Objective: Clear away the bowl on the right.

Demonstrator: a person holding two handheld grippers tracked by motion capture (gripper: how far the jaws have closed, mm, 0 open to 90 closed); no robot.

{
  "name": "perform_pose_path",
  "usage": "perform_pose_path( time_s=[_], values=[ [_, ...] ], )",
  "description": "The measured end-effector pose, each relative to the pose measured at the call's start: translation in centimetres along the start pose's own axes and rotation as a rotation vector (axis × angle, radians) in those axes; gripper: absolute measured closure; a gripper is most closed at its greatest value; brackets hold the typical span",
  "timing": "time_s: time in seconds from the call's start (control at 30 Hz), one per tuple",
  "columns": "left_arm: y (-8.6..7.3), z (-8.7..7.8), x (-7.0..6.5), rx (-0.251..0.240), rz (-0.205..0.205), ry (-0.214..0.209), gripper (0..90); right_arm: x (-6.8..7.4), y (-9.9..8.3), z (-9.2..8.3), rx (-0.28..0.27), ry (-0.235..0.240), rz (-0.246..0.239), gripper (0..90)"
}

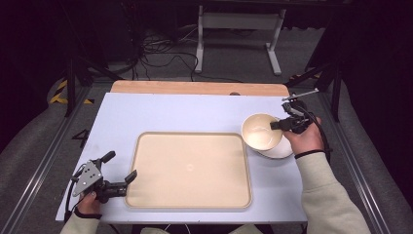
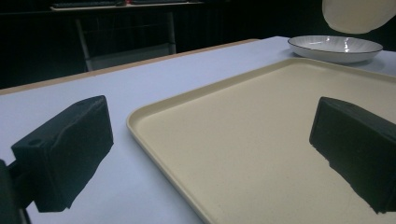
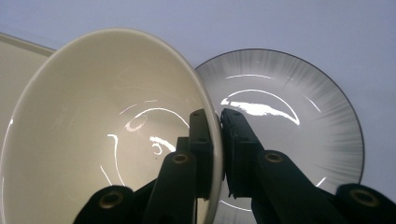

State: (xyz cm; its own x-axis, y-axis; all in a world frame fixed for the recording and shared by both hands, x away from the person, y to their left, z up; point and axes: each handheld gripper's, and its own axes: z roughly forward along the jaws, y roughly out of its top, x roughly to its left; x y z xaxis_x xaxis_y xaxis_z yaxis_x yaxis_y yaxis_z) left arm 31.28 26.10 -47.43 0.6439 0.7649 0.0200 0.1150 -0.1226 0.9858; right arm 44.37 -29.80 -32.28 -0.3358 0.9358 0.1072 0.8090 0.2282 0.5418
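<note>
Cream bowl [image 3: 107, 135] pinched at its rim by the right tongs [image 3: 218, 140], above a plate [image 3: 289, 121]; left tongs [image 2: 210, 154] spread.

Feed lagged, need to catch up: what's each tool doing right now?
Left tool: open, holding nothing, at the tray's left edge.
Right tool: closed on the bowl's rim, above the plate.

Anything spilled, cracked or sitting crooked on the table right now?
Nothing spilled or broken. The cream bowl hangs tilted, but only because the right claw pinches its rim and holds it above the plate. The tray lies flat and square on the table. The left claw waits open beside it.
</note>
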Motion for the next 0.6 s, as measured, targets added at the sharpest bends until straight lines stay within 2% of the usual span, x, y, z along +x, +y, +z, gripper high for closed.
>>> perform_pose_path(
  time_s=[0.3, 0.6],
  values=[
    [0.0, 0.0, 0.0, 0.0, -0.001, 0.001, 0.3, 2.6, 0.1, 0.7, 0.015, 0.055, -0.051, 82.9],
    [0.0, 0.0, 0.0, 0.0, -0.001, 0.0, 0.3, 4.3, 0.1, 0.6, 0.007, 0.07, -0.094, 82.9]
  ],
)
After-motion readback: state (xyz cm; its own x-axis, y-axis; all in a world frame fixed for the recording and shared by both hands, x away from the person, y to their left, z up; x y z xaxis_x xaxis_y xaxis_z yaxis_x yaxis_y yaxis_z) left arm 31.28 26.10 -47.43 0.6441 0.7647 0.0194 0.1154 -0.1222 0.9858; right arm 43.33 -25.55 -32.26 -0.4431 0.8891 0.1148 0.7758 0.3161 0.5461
